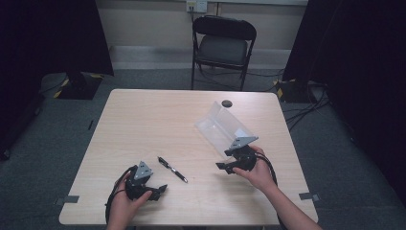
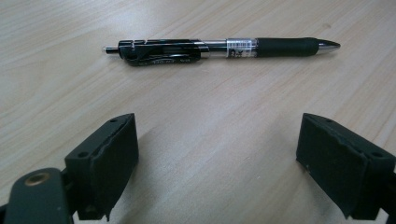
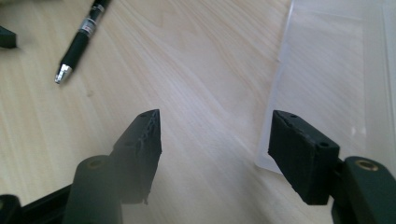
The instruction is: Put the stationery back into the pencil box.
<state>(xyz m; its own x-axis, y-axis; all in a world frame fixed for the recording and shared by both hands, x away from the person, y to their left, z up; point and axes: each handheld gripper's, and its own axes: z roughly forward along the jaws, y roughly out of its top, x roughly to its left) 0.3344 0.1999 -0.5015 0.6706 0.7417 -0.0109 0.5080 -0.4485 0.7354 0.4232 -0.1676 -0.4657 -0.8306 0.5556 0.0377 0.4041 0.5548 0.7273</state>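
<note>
A black retractable pen lies flat on a pale wood-grain table, slanting from upper left to lower right in the high view, roughly midway between two hand-held grippers. The left gripper, held in the person's left hand near the table's front edge, sits just below and left of the pen, apart from it. In the left gripper view the pen stretches crosswise a little ahead of the jaws, its clip end at the left and its metal tip at the right; the jaws stand wide apart with bare tabletop between them, touching nothing.

The right gripper, in the person's right hand, rests at the near corner of a clear plastic case lying open on the right half of the table. Its jaws are spread and clamp nothing. In the right gripper view the case lies to the right, its near edge just beside the right-hand jaw, though whether the two touch cannot be told; the pen's tip end shows at the upper left, well apart from this gripper.

A small dark round disc sits near the table's far edge, and a black folding chair stands beyond it.
</note>
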